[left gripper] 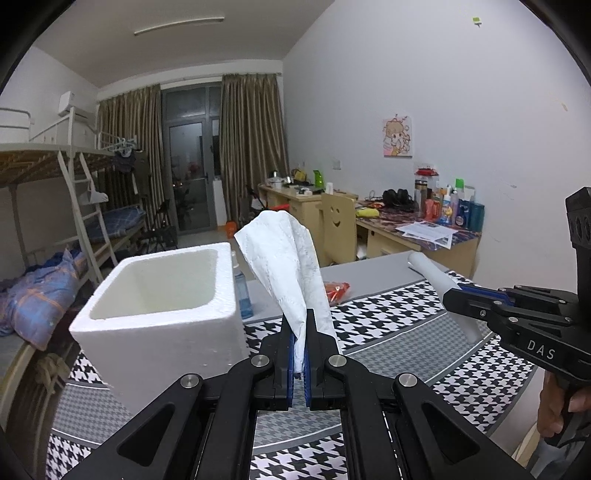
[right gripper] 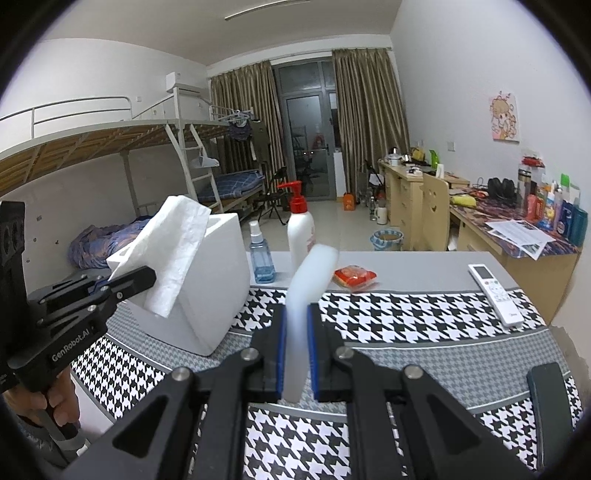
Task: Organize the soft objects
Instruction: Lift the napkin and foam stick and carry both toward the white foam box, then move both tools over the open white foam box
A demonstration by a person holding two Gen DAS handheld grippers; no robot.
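My left gripper point(left gripper: 300, 332) is clenched on a crumpled white paper towel point(left gripper: 284, 258), held up just beside the open white foam box point(left gripper: 155, 295). My right gripper point(right gripper: 297, 332) grips a pale foam strip point(right gripper: 310, 280) above the houndstooth tablecloth point(right gripper: 406, 314). Behind stand a blue spray bottle point(right gripper: 260, 254) and a red-capped pump bottle point(right gripper: 300, 229); a red packet point(right gripper: 354, 277) and a remote point(right gripper: 495, 291) lie farther right.

We see a dormitory room with white walls point(right gripper: 461, 74) and a pale tiled floor point(right gripper: 332, 221). Brown curtains point(right gripper: 369, 110) flank a dark glass balcony door point(right gripper: 306, 140). Bunk beds point(right gripper: 110, 136) line one side, wooden desks point(right gripper: 402, 192) the other. A ceiling tube light point(left gripper: 179, 25) glows.
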